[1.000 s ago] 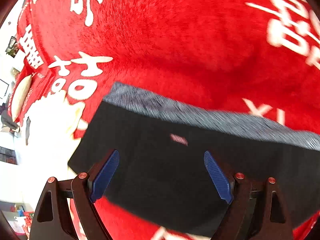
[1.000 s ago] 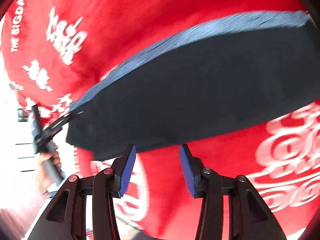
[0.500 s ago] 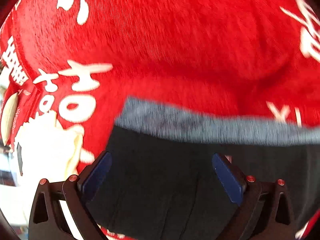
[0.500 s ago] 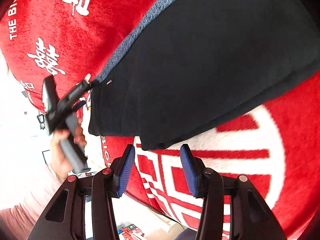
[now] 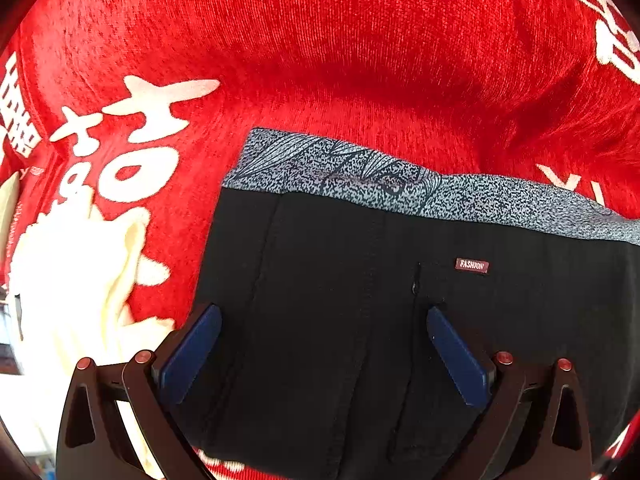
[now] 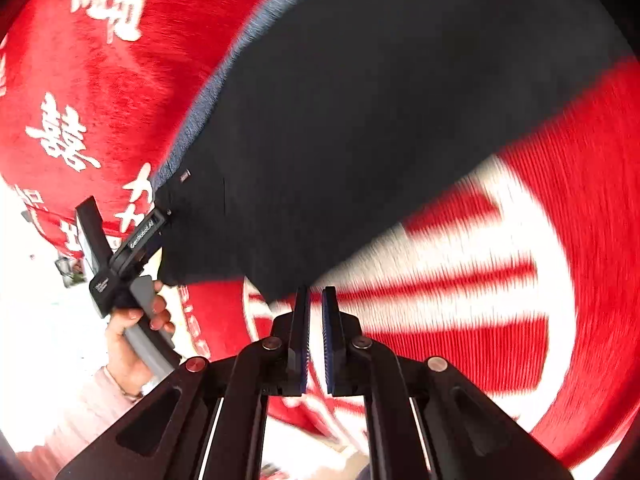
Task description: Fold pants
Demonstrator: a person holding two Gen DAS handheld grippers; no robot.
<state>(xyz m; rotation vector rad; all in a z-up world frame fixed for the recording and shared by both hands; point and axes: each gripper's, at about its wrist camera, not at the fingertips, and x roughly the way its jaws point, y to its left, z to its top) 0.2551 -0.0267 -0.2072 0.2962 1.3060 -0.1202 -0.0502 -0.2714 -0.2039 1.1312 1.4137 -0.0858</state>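
- Since a second ago, both claws have dropped closer to the black pants [image 5: 400, 320], and the right one has swung from beside the hem onto its corner.
- Red blanket [image 5: 340, 48] with white characters lies under everything.
- Pants lie flat on it, speckled grey waistband [image 5: 360, 176] at the far edge in the left view.
- Left gripper [image 5: 320, 344] hangs over the pants near the waistband, jaws spread wide, nothing pinched.
- Right gripper [image 6: 316, 312] is closing; whether the pants' corner is caught, I cannot tell.
- Small "FASHION" label [image 5: 472, 265] sits below the waistband.
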